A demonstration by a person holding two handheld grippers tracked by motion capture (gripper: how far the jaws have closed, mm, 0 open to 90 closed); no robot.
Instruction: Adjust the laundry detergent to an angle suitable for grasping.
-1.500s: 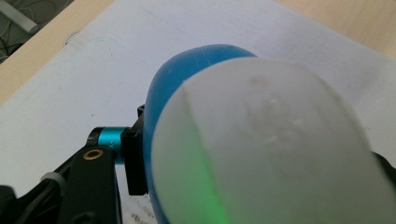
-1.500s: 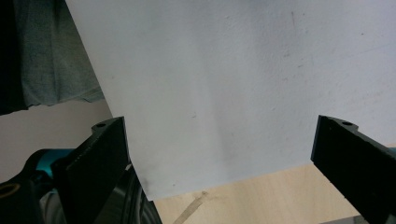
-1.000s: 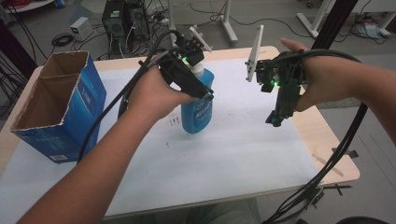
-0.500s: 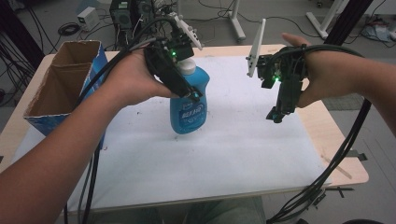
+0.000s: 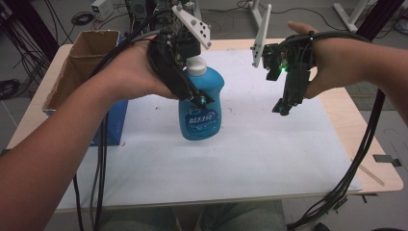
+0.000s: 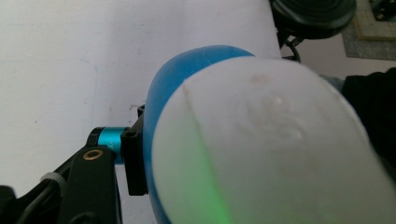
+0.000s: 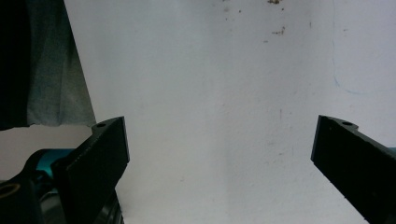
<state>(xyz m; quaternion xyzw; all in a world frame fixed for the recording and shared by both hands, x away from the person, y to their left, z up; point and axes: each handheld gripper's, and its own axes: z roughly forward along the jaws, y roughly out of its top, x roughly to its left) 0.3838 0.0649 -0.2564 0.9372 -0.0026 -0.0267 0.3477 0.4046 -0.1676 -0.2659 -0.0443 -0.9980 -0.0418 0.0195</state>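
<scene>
A blue dish-soap bottle with a white cap hangs just over the white mat, slightly tilted. My left gripper is shut on its upper body from the left side. In the left gripper view the white cap looms close, with the blue shoulder behind it and one black finger pressed to the bottle's side. My right gripper points down over the right part of the mat, apart from the bottle. Its jaws stand wide open around bare mat.
An open cardboard box with blue sides stands at the table's left edge, close to the left forearm. Cables trail from both grippers off the near edge. The wooden table shows past the mat at the right.
The left hand has carried the bottle leftward, closer to the box. The right gripper has also drifted left over the mat, its jaws still open.
</scene>
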